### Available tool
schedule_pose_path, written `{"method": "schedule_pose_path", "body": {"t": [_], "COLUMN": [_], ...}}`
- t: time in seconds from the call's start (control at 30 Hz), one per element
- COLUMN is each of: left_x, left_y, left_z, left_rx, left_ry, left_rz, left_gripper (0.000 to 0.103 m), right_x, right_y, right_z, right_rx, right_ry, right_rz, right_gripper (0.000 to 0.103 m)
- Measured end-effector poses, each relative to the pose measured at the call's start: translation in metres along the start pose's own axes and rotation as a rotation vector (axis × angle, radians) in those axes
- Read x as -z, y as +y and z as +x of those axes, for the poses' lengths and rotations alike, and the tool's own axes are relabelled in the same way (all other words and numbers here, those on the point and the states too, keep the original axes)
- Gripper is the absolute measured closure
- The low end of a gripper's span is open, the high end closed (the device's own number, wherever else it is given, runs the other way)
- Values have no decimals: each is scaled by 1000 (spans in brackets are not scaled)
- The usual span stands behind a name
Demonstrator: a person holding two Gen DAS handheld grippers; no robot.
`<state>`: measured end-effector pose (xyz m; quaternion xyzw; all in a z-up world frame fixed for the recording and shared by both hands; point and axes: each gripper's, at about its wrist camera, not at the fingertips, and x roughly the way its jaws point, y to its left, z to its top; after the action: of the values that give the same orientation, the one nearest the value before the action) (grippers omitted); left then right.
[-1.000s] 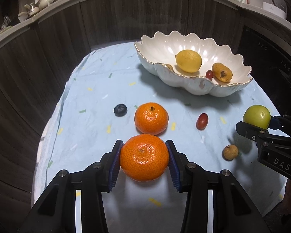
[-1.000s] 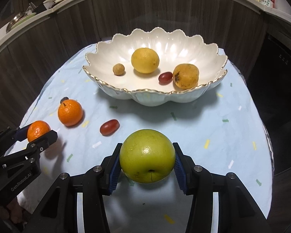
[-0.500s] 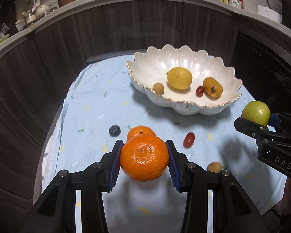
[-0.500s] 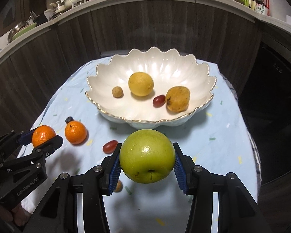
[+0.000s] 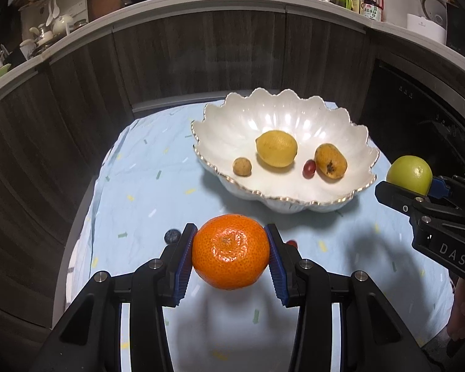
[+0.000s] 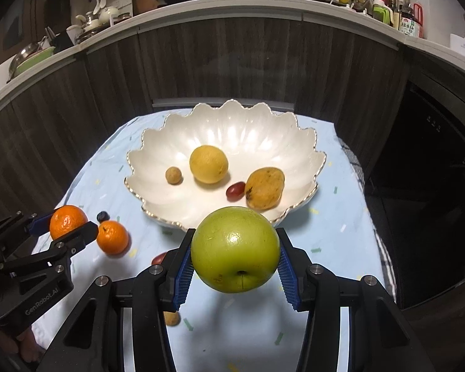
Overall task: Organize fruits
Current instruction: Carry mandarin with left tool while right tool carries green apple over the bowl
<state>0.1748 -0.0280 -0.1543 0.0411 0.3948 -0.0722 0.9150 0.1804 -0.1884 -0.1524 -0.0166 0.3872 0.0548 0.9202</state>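
Nearest the left wrist camera, the left gripper (image 5: 231,255) clamps a mandarin (image 5: 231,254) between its blue pads, lifted clear of the pale blue tablecloth (image 5: 139,198). Alongside, the right gripper (image 6: 235,254) grips a green apple (image 6: 235,249) the same way, above the cloth. Beyond them on the cloth lie a second mandarin (image 6: 112,237), a blueberry (image 6: 102,216), a red grape (image 6: 158,258) and a small brown fruit (image 6: 172,318). Farther back stands the scalloped white bowl (image 6: 158,161), holding a lemon (image 6: 208,164), a loquat (image 6: 264,188), another grape (image 6: 235,190) and a small brown ball-shaped fruit (image 6: 174,175).
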Motion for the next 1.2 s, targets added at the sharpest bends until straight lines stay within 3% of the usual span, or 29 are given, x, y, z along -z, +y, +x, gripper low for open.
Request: {"method": "schedule_pose_path", "body": {"t": [1.2], "left_x": [-85], "left_y": [-21], "left_z": [58], "left_rx": [41], "left_ry": [-33], "left_rz": [51], "left_gripper": [60], "right_x": [-72], "right_y": [-47], "right_z": [42], "right_rx": [70], "right_ry": [-56], "right_rz": [7], "right_gripper": [54]}}
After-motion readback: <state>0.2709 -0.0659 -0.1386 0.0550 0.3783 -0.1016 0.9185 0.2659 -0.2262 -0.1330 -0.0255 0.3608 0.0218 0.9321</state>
